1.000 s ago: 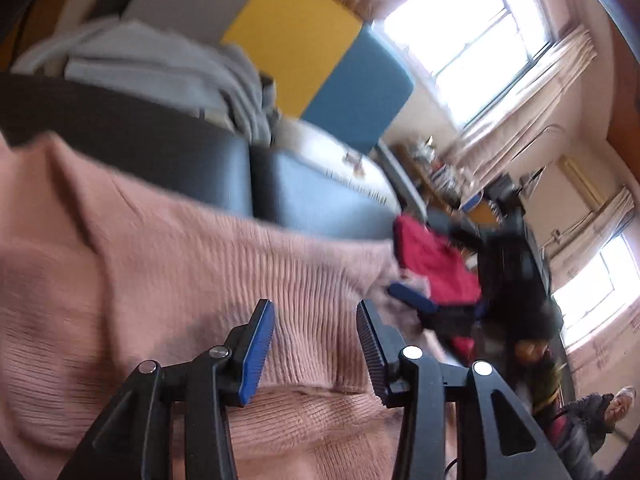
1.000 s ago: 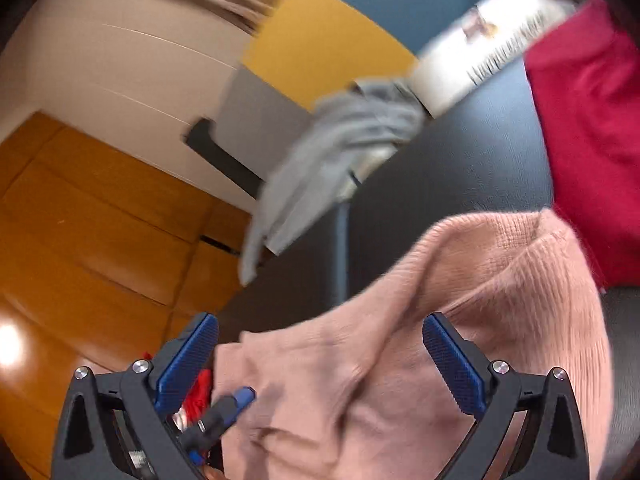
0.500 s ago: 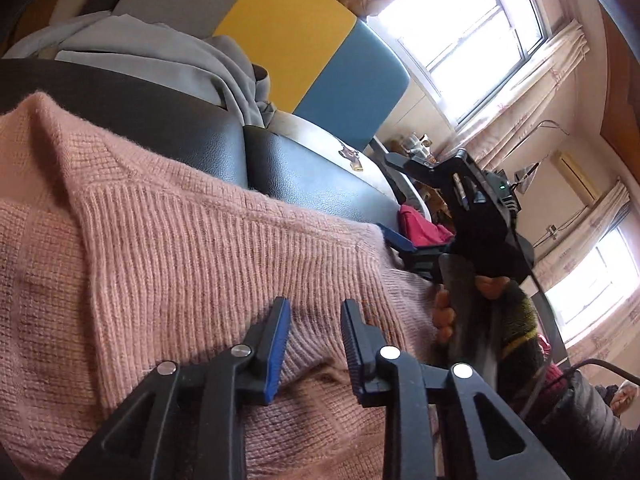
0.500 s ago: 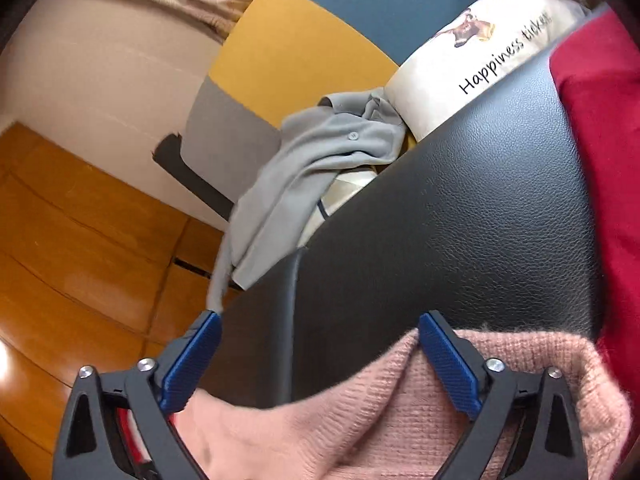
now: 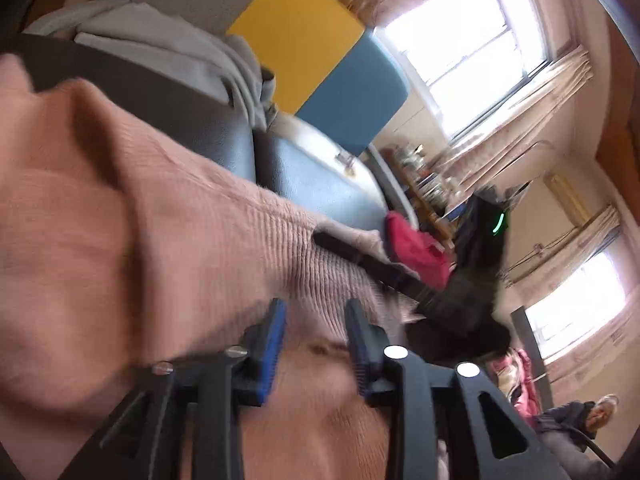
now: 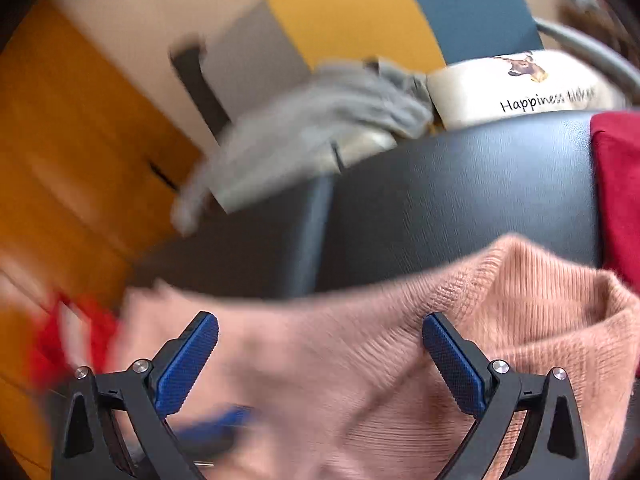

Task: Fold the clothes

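Observation:
A pink knitted sweater lies on the black leather sofa seat. My left gripper is narrowed around a fold of the sweater, its blue pads at either side of the knit. The right gripper's black body shows in the left wrist view at the sweater's far edge. In the right wrist view my right gripper is wide open just above the sweater, with nothing between its pads. The frames are blurred by motion.
A grey garment hangs over the sofa back beside a white printed cushion. A red garment lies on the seat to the right. A yellow and blue panel stands behind. A person sits far right.
The left gripper closed in from open onto a sweater fold. The right gripper stayed wide open and moved back over the sweater. The sweater has bunched up.

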